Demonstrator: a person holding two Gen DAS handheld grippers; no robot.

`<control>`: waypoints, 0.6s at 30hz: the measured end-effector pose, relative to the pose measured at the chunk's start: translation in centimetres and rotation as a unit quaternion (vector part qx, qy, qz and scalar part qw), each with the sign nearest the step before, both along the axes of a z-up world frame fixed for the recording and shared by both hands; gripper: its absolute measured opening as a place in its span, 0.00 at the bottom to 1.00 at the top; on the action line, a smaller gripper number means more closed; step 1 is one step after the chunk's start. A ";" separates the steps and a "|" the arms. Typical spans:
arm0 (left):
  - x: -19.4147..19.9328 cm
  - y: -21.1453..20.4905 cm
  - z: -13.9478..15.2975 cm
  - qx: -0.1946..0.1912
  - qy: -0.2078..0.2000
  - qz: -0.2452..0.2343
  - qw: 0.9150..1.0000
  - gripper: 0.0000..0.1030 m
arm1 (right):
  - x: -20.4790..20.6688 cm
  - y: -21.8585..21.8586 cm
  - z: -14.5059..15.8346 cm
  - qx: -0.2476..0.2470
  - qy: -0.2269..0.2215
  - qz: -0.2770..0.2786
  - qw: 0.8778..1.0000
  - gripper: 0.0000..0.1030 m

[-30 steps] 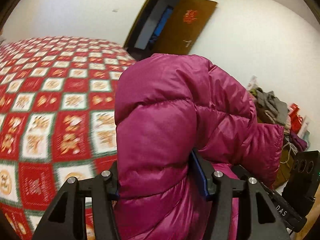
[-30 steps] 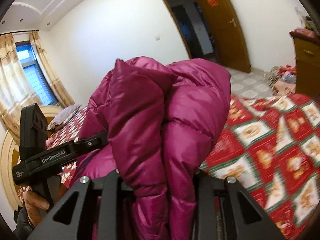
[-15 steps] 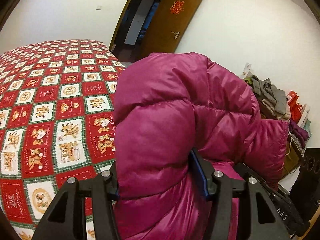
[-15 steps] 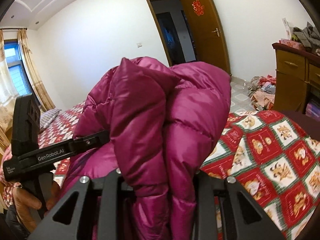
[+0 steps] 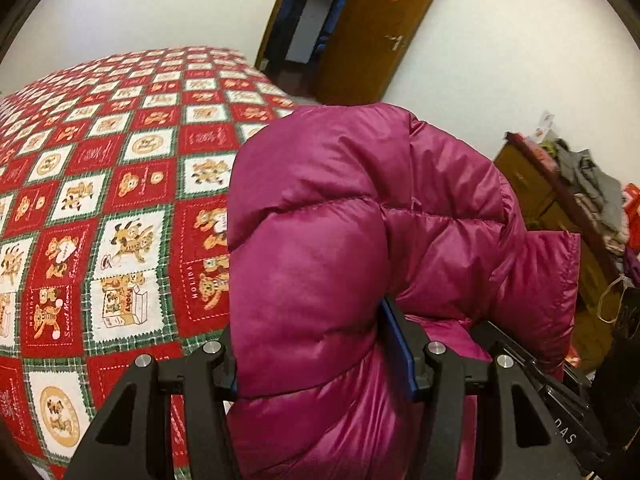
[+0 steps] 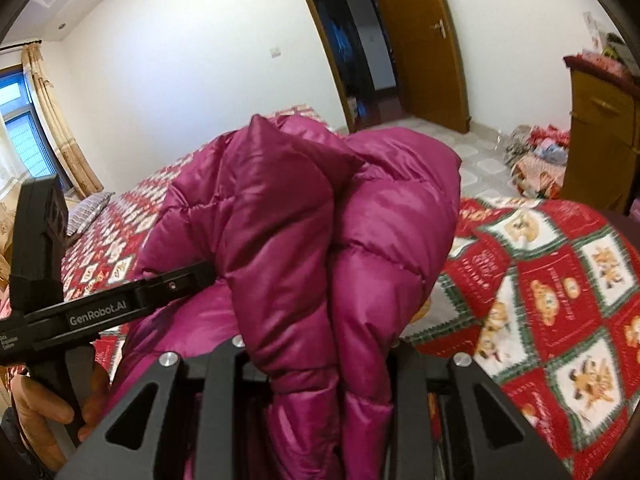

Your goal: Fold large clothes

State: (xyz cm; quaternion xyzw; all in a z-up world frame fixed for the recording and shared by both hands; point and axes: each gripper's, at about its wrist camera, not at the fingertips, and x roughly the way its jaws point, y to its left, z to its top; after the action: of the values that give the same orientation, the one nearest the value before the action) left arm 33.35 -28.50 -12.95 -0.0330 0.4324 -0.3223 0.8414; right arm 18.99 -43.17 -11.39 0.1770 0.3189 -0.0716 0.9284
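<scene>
Both your tools, left tool (image 5: 316,360) and right tool (image 6: 320,360), clamp the magenta down jacket (image 5: 360,240), bunched ahead of each. The quilted bed (image 5: 120,200) below has drawn nearer: you're lowering it to lay flat.

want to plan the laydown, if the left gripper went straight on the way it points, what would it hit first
Probably the bedspread. The left gripper is shut on the jacket, whose bulk hides the line ahead, so depth is unclear.
</scene>
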 end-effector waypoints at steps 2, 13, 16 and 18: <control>0.7 -0.4 -1.0 0.011 0.009 0.007 1.000 0.54 | 0.9 -0.6 -0.9 0.011 0.012 0.004 1.000 0.29; 2.0 -2.6 -4.6 0.057 0.009 0.025 0.998 0.60 | 2.4 -2.4 -4.2 0.053 0.056 0.002 0.997 0.30; 2.0 -2.7 -5.2 0.053 0.007 0.026 0.998 0.62 | 2.8 -3.3 -4.6 0.076 0.061 -0.005 0.995 0.39; 1.6 -2.7 -5.1 0.056 -0.002 0.021 0.998 0.64 | 2.5 -3.6 -4.5 0.071 0.070 -0.021 0.995 0.50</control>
State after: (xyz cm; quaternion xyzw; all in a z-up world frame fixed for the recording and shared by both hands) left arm 34.94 -31.20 -18.04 0.0063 0.4471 -0.2796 0.8496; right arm 21.46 -46.81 -15.90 0.2432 0.3834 -0.0804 0.8874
